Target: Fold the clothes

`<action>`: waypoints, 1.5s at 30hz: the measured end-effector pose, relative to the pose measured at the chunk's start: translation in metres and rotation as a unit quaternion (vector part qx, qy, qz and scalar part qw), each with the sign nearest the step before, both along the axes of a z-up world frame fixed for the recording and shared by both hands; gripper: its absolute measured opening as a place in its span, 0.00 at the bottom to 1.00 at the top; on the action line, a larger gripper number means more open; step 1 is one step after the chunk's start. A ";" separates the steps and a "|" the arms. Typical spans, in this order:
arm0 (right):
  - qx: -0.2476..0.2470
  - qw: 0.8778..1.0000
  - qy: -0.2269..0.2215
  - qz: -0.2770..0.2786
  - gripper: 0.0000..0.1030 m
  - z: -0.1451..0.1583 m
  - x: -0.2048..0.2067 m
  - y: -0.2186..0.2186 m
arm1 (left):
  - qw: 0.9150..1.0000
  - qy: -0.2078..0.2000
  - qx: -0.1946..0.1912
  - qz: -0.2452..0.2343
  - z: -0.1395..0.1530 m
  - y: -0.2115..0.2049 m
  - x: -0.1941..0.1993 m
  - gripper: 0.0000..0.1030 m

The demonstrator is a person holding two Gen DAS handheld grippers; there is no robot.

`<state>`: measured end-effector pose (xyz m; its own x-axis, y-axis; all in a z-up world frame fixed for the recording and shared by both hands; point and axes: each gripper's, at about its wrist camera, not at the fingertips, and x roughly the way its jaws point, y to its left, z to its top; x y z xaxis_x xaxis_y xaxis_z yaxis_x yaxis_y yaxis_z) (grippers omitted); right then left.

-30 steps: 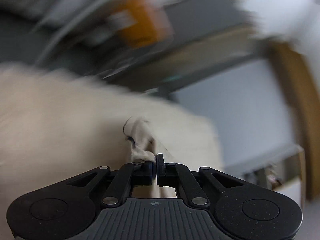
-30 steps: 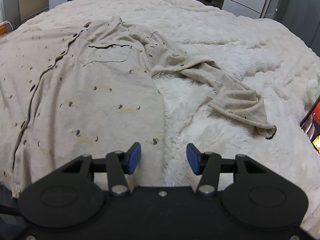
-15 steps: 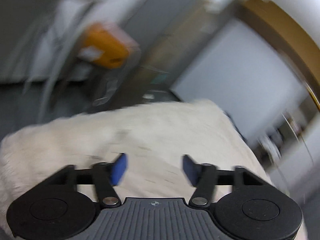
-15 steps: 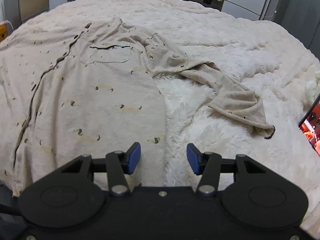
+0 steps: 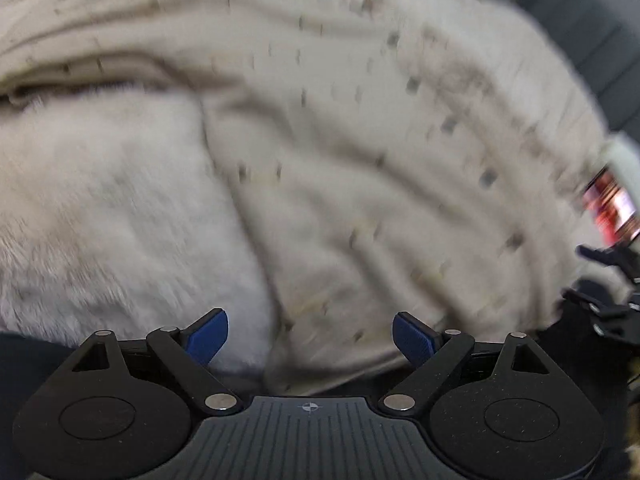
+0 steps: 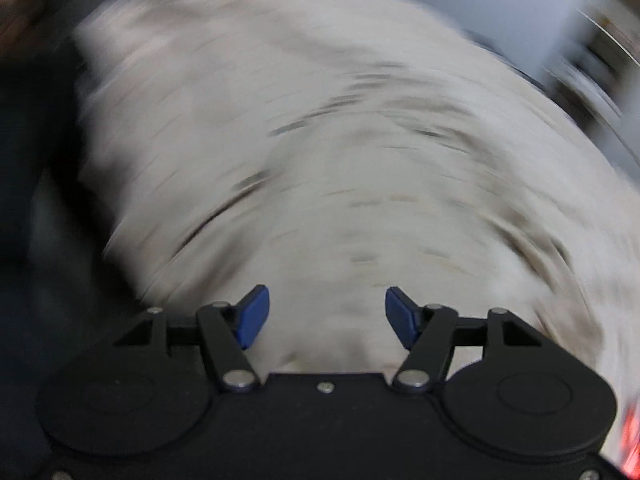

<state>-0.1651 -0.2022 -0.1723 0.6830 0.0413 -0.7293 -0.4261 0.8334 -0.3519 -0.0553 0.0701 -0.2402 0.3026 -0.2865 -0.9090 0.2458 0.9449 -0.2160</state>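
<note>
A beige shirt [image 5: 380,168] with small dark marks lies spread on the fluffy white bed cover [image 5: 100,220]; its near hem runs just ahead of my left gripper [image 5: 310,334]. That gripper is open, blue pads wide apart, nothing between them. The other gripper's black frame [image 5: 608,304] shows at the right edge of the left wrist view. In the right wrist view everything is smeared by motion; the shirt [image 6: 380,200] fills the middle and my right gripper [image 6: 326,316] hangs open and empty above it.
A red and white object [image 5: 612,208] sits at the bed's right edge, seen again as a red patch [image 6: 630,448]. Grey furniture [image 5: 580,20] stands beyond the bed. A dark area [image 6: 36,200] lies to the left of the bed in the right wrist view.
My left gripper let go of the cloth, opened, and swung down over the shirt's near hem. My right gripper, steady before, is now sweeping fast across the bed, still open.
</note>
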 end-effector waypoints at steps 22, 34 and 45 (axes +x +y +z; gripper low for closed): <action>-0.106 0.994 -0.013 0.011 0.59 -0.020 0.014 -0.057 | 0.997 -0.032 0.051 -0.054 0.019 0.018 -0.021 0.50; 0.061 0.958 -0.042 -0.278 0.69 0.020 0.068 -0.197 | 0.927 -0.366 0.054 0.056 0.079 0.024 -0.010 0.83; -0.219 0.970 -0.023 -0.107 0.52 -0.050 0.103 -0.154 | 0.933 -0.345 0.030 0.095 0.053 0.040 -0.003 0.84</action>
